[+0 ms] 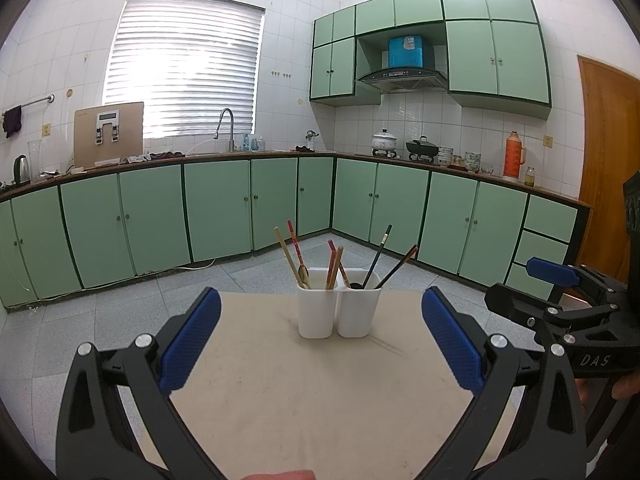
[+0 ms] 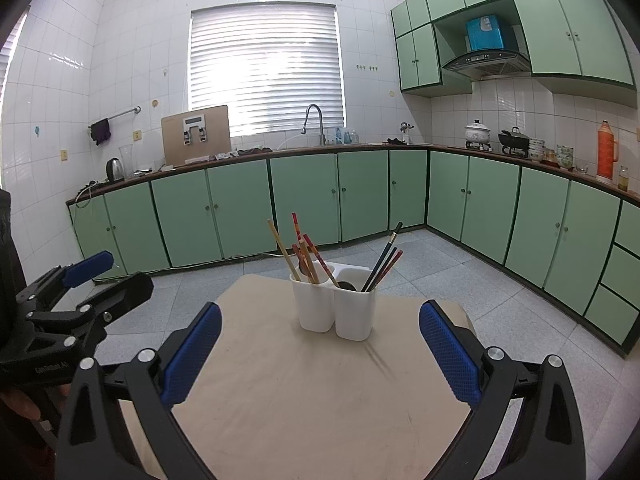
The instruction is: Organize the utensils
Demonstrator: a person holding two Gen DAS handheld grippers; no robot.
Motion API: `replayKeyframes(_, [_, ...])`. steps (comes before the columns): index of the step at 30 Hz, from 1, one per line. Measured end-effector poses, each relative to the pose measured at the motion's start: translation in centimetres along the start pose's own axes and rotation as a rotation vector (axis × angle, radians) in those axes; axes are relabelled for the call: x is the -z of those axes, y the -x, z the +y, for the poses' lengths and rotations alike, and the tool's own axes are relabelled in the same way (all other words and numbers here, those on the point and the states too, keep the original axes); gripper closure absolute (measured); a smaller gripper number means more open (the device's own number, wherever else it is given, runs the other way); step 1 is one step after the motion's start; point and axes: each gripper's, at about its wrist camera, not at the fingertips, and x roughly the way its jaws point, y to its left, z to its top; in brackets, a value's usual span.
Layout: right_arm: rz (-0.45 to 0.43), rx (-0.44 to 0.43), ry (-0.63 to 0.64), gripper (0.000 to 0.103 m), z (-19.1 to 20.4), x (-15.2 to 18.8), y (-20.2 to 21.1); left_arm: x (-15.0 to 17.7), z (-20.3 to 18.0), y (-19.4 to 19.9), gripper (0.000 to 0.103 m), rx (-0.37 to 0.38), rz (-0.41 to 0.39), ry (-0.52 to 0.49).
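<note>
The white two-compartment holder (image 1: pixel 339 307) stands upright toward the far edge of the cloth-covered surface (image 1: pixel 320 392), at twelve o'clock from both tools. Its left cup carries the light wooden and red chopsticks (image 1: pixel 298 258) with what looks like a spoon; its right cup carries the dark chopsticks (image 1: pixel 386 258) leaning toward two o'clock, and a dark rounded utensil head sits low inside. One red stick seems to cross the divider, though I cannot tell which cup it stands in. The left tool (image 1: pixel 320 336) is released, jaws wide and empty, hanging short of the holder; the right tool (image 2: pixel 320 338) is likewise released and empty, and in the left view shows at three o'clock. No loose utensil lies on the cloth, so the sorting looks finished or nearly so — judging by this alone. Any next move would call for closing in on a single stray stick from above and pinching it near its top, without tipping the holder — it looks light.
</note>
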Motion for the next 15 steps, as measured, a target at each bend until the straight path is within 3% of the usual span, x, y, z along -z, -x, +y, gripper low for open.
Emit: replayKeyframes(15, [0.006,0.003,0.001,0.006,-0.83,0.36,-0.09,0.16,-0.24,-0.31,0.006,-0.004,0.012,0.006])
